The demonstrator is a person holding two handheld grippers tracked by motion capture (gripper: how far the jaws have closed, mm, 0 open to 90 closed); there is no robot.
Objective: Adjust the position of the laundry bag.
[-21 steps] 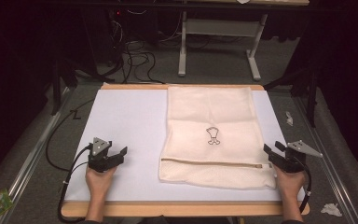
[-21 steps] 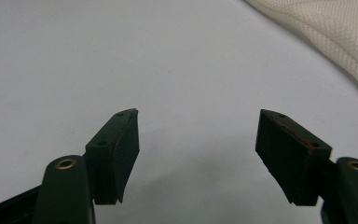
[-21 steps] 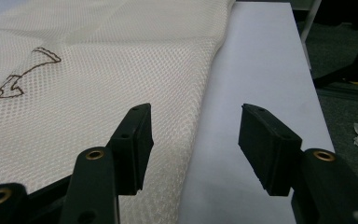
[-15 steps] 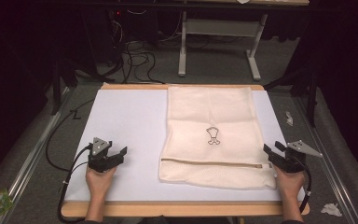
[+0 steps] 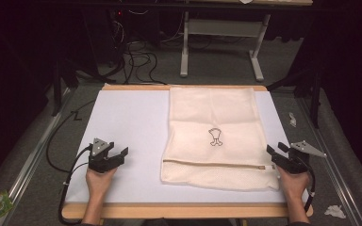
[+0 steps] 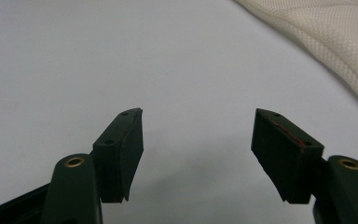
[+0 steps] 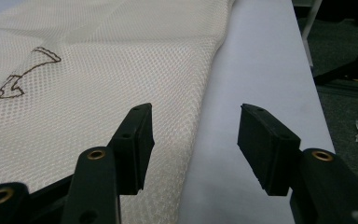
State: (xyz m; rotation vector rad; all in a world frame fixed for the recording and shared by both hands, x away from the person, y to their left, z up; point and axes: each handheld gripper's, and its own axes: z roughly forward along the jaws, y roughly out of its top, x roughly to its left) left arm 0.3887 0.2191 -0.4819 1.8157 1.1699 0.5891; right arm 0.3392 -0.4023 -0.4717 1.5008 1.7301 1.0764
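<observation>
Mesh bag [image 5: 217, 136], cream in colour, lies flat on the right half of the white table top [image 5: 127, 122], with its far edge at the far side of the table and its near edge close to the person's side. The left gripper [image 5: 118, 157] rests low near the front left of the table, held by the left hand [image 5: 99, 181], and its jaws stand wide apart with nothing between them; in the left gripper view only bare white surface is seen in the gap, and the bag's edge [image 6: 335, 42] is well apart, at the upper right. The right gripper [image 5: 275, 153] is held by the right hand [image 5: 294, 183] just beside the bag's near right corner, and its jaws are also spread wide and hold nothing. In the right gripper view one jaw stands over the mesh [image 7: 98, 74] and the other over the white surface, so the bag's right edge runs between them; whether a jaw touches the cloth I cannot tell. The bag is of fine netted fabric, mostly smooth with some soft folds. A zipper [image 5: 214, 165] runs across it near the front, ending close to the right gripper. In the middle there is a small dark outline drawing [image 5: 215, 137], seen also in the right gripper view [image 7: 21, 74].
</observation>
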